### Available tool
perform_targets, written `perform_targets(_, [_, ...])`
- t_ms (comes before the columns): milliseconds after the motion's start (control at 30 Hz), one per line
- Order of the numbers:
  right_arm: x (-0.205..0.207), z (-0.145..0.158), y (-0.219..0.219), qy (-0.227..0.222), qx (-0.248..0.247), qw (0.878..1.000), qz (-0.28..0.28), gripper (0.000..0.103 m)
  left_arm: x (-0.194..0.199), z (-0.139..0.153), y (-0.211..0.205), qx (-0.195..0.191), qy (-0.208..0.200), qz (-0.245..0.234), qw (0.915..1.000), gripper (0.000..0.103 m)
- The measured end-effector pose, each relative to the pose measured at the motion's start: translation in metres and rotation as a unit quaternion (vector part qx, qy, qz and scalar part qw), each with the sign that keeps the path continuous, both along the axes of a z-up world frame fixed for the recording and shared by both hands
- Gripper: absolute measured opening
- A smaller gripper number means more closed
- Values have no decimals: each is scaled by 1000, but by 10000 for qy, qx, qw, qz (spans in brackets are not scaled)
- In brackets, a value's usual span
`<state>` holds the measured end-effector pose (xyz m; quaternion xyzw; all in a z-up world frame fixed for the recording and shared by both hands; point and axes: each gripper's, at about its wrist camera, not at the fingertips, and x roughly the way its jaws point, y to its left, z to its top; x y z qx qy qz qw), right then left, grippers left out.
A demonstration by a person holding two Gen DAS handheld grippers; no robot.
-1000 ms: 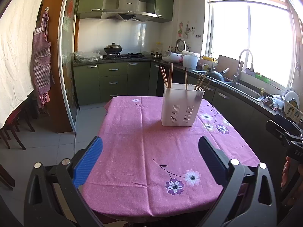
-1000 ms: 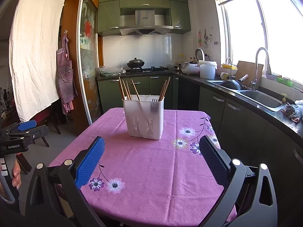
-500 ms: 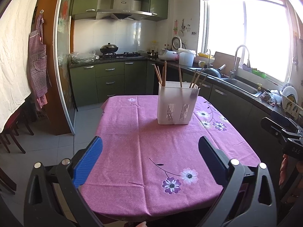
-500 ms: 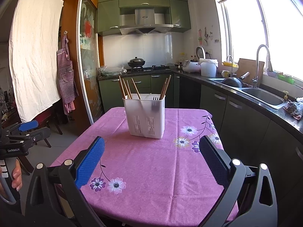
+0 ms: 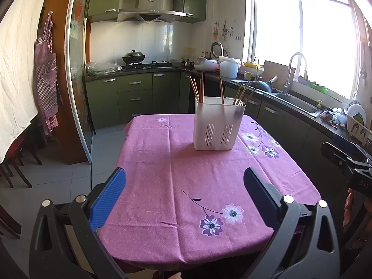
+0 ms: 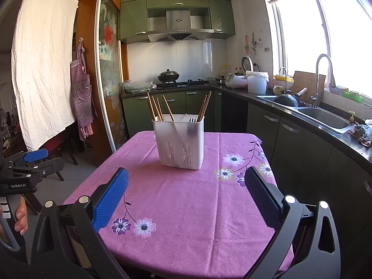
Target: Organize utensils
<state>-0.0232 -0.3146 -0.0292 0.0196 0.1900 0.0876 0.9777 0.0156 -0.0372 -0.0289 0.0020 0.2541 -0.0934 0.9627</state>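
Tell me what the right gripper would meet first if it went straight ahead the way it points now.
Probably the white utensil holder on the pink tablecloth. The open right gripper points roughly at it, with only bare cloth between. Depth is hard to judge through the fisheye, and a downward tilt would bring it onto the cloth first.

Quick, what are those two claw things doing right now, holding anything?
Left gripper: jaws open, holding nothing.
Right gripper: jaws open, holding nothing.

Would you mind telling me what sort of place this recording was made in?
A home kitchen, most likely: a wok sits on a stove under a range hood, a sink runs below the window, and a chopstick holder stands on a cloth-covered table.
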Motion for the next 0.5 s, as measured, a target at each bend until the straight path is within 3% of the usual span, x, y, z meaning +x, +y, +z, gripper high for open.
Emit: perform_targets(500, [2, -2, 1, 20, 25, 10000, 22, 98, 1, -2, 1, 15, 29, 25, 10000, 96])
